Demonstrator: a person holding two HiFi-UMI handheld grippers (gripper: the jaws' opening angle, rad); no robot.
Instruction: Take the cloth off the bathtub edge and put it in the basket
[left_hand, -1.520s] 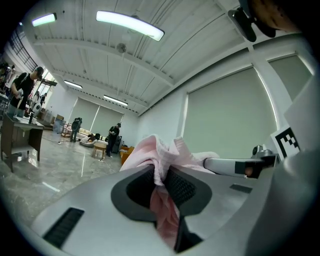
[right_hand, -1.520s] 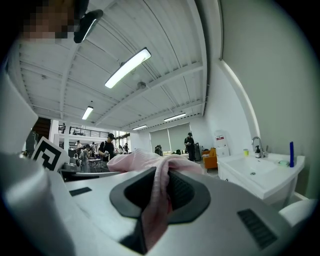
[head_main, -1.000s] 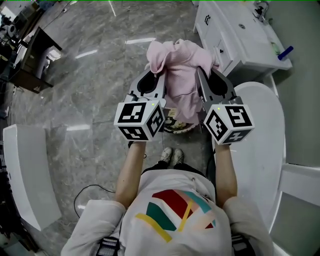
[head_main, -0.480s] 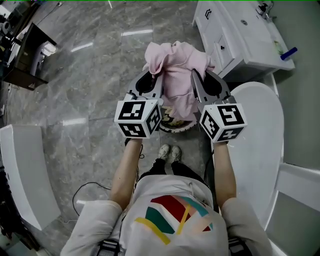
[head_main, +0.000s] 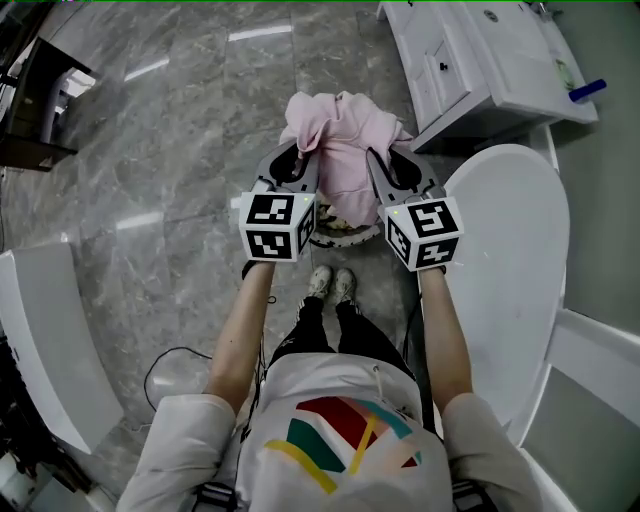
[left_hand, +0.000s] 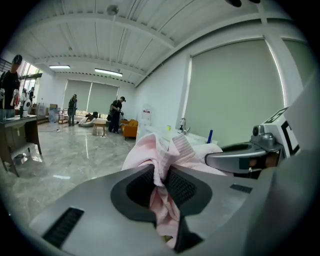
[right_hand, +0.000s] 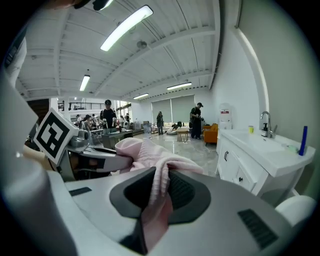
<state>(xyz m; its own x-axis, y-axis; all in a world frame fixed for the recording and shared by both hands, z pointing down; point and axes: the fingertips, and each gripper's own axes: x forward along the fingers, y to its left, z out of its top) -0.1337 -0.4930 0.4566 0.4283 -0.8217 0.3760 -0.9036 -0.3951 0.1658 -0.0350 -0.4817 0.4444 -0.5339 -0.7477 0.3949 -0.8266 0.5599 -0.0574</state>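
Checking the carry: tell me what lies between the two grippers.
The pink cloth, clamped by left gripper and right gripper, spans the gap; head view shows it.

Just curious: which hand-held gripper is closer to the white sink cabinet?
Right. The right hand-held gripper is close by the sink cabinet; the left hand-held gripper is beyond the cloth both clamp.

cloth (head_main: 345, 150): hangs between left gripper (head_main: 290, 168) and right gripper (head_main: 398, 168), over the basket (head_main: 345, 236)
basket: on the floor (head_main: 180, 150), before the person's feet (head_main: 332, 283)
bathtub (head_main: 510, 250): right of basket
sink cabinet (head_main: 470, 70): behind bathtub
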